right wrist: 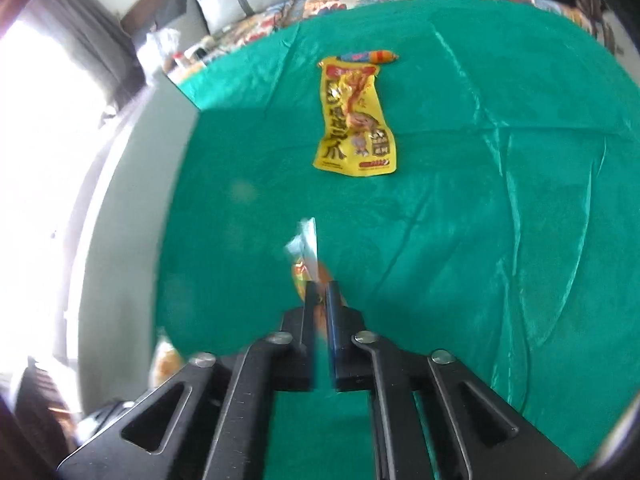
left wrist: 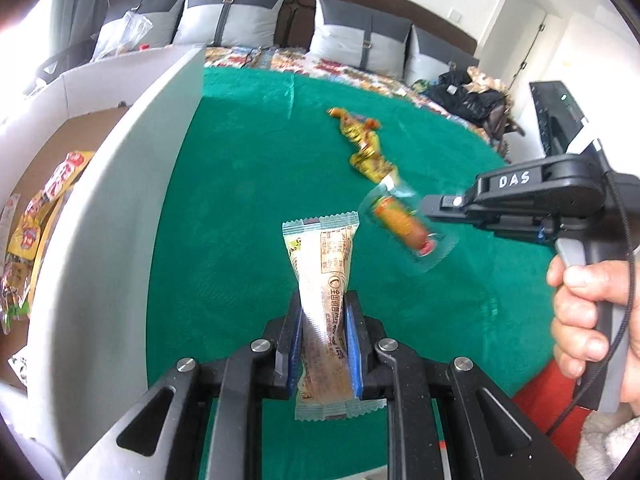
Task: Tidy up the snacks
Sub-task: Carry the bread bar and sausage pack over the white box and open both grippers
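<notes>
My left gripper (left wrist: 325,300) is shut on a beige wrapped snack bar (left wrist: 320,256), which stands up between the blue pads above the green cloth (left wrist: 240,184). To its right, a hand (left wrist: 588,312) holds my right gripper (left wrist: 430,205), shut on an orange sausage in a clear wrapper (left wrist: 402,224). In the right wrist view the right gripper (right wrist: 321,286) pinches that sausage wrapper (right wrist: 306,248), blurred, above the cloth. A yellow snack packet (right wrist: 354,120) lies flat further ahead, with a small orange sausage (right wrist: 372,57) at its far end.
A white-walled cardboard box (left wrist: 120,184) stands at the left and holds several yellow packets (left wrist: 36,220). Its wall (right wrist: 132,208) also borders the cloth in the right wrist view. Grey pillows (left wrist: 236,16) and a patterned bedspread lie beyond; dark bags (left wrist: 468,96) sit far right.
</notes>
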The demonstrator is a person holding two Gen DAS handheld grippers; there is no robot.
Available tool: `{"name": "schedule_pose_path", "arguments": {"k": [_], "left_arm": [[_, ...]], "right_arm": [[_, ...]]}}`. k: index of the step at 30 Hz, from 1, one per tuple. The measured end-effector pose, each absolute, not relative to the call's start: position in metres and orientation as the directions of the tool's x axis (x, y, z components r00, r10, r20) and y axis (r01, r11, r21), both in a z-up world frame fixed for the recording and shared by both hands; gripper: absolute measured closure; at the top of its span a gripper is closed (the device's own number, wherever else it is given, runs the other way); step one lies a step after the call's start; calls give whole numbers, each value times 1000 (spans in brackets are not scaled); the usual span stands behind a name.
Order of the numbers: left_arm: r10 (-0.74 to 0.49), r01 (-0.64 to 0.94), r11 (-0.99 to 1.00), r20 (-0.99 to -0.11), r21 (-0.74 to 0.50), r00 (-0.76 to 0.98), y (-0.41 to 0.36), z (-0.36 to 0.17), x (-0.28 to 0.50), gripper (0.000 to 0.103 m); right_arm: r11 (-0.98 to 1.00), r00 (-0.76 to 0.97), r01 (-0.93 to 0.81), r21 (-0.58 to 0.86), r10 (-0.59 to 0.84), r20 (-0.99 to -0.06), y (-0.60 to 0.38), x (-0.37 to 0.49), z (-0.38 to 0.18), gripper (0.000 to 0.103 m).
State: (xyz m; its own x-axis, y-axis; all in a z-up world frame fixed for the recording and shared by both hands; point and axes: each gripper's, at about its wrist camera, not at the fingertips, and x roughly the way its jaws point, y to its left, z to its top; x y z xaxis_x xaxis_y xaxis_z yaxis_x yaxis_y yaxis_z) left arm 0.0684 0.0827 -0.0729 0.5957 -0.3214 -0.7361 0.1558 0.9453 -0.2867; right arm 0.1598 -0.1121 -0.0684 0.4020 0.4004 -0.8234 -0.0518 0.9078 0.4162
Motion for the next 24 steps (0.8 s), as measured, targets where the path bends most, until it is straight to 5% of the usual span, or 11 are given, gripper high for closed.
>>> {"name": "schedule_pose_path", "arguments": {"k": [8, 11, 13, 16, 18, 21, 24], "left_arm": [[-314, 143, 946, -725, -289, 613, 93, -63, 60, 85], [-312, 133, 946, -727, -295, 611, 99, -65, 56, 85], [-312, 128, 946, -724, -298, 615, 102, -66, 58, 85], [-317, 127, 943, -722, -307, 614, 102, -68, 59, 85], [-322, 132, 942, -729, -307, 604, 99, -72, 59, 85], [-323, 152, 944, -728, -293, 604, 94, -70, 57, 85], [-326, 164, 944, -717, -288, 616, 93, -64, 55, 85]], "right_arm": [[948, 349, -110, 297, 317, -882, -100, 182, -80, 92], [970, 381, -186, 157, 218, -898, -91, 184, -83, 75], [962, 408, -255, 99, 200, -891, -87, 183, -79, 51], [953, 433, -304, -12, 127, -893, -86, 187, -80, 39], [946, 371, -323, -1, 125, -920, -87, 195, -93, 42], [933, 385, -343, -111, 32, -922, -82, 201, -98, 77], [961, 376, -278, 15, 123, -918, -103, 204, -84, 82]]}}
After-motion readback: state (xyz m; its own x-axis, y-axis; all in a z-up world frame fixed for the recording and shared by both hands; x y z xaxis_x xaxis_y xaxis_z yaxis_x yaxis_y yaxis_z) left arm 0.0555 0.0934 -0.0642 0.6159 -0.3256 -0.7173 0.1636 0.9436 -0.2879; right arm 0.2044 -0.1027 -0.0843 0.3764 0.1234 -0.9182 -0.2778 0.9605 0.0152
